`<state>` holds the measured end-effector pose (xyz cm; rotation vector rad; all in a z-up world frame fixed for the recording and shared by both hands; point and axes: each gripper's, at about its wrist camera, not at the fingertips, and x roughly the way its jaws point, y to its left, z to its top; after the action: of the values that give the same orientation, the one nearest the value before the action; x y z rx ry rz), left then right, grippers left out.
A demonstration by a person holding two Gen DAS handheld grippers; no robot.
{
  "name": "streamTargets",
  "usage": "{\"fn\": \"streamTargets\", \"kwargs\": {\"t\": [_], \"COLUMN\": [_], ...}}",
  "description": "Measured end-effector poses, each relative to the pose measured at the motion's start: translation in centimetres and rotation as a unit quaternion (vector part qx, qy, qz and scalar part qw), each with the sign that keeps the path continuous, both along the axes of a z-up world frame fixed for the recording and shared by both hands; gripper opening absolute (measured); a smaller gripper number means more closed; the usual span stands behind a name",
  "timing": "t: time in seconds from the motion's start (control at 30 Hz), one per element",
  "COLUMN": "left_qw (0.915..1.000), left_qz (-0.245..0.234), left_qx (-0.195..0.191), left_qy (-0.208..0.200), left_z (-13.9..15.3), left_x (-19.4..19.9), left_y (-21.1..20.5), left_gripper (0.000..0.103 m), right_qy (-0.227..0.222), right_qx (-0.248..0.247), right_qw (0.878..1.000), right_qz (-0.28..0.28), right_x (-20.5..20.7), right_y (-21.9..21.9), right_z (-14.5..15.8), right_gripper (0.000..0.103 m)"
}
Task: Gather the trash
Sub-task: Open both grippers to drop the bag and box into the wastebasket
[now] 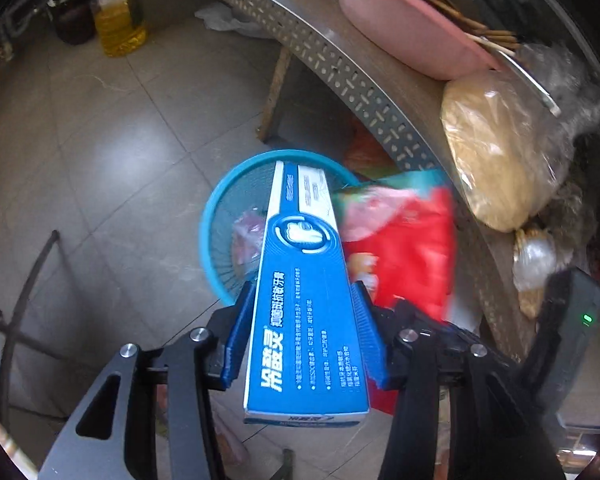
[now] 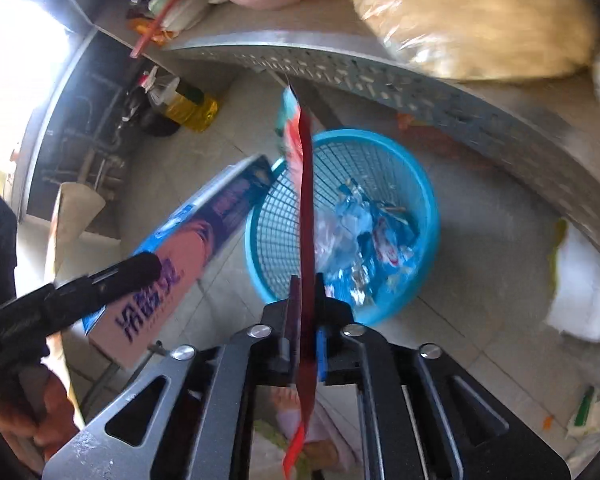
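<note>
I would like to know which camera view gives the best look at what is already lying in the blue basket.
The right wrist view: the blue basket opens toward the camera, showing crumpled wrappers on its mesh bottom. In the left wrist view the toothpaste box and red packet cover most of the basket; only a pinkish scrap shows.

1 basket [image 2: 428,216], 1 box [image 1: 304,320], 1 red wrapper [image 2: 306,208], 1 oil btl [image 1: 118,24]

A home kitchen or storage corner: a tiled floor [image 1: 112,152], a cooking-oil bottle [image 1: 118,20] by the wall, and a metal-edged shelf [image 1: 340,72] bearing a pink basin [image 1: 400,28] and bagged food [image 1: 496,148].
</note>
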<state>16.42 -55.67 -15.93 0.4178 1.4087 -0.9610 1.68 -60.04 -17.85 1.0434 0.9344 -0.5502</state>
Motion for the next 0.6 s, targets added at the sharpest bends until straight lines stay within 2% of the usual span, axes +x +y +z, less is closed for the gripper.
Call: {"fn": "streamTargets", "kwargs": {"t": [0.03, 0.07, 0.13, 0.2, 0.27, 0.43, 0.57, 0.6], "left_qw": [1.0000, 0.9999, 0.9996, 0.9992, 0.9993, 0.9976, 0.9949, 0.9941], "left_qz": [0.006, 0.013, 0.024, 0.027, 0.022, 0.027, 0.027, 0.026], "left_qx": [0.000, -0.002, -0.006, -0.018, -0.028, -0.062, -0.097, -0.104], "left_qy": [-0.004, -0.005, 0.009, 0.023, 0.015, 0.010, -0.009, -0.013], "left_z": [-0.4, -0.7, -0.9, -0.4, 0.4, 3.4, 6.7, 7.3], "left_x": [0.2, 0.4, 0.8, 1.1, 1.2, 1.1, 0.1, -0.3], "left_y": [-0.2, -0.3, 0.0, 0.6, 1.3, 3.5, 6.6, 7.2], "left_gripper": [0.054, 0.059, 0.061, 0.062, 0.062, 0.063, 0.067, 0.070], "right_qy": [0.024, 0.056, 0.105, 0.123, 0.135, 0.137, 0.119, 0.112], "right_qx": [-0.007, -0.026, -0.070, -0.097, -0.123, -0.156, -0.162, -0.160], "right_qw": [1.000, 0.998, 0.992, 0.988, 0.983, 0.978, 0.980, 0.981], "right_qz": [0.002, 0.003, 0.006, 0.007, 0.004, -0.009, -0.012, -0.010], "right_x": [0.7, 1.2, 1.6, 1.1, 0.3, -2.1, -3.6, -3.9], "right_y": [-0.4, -0.5, -0.1, 0.7, 1.7, 3.3, 4.9, 5.1], "right_z": [-0.7, -1.6, -2.4, -2.4, -1.9, -0.6, 1.2, 1.3], "right_gripper": [0.052, 0.054, 0.054, 0.056, 0.057, 0.057, 0.058, 0.061]}}
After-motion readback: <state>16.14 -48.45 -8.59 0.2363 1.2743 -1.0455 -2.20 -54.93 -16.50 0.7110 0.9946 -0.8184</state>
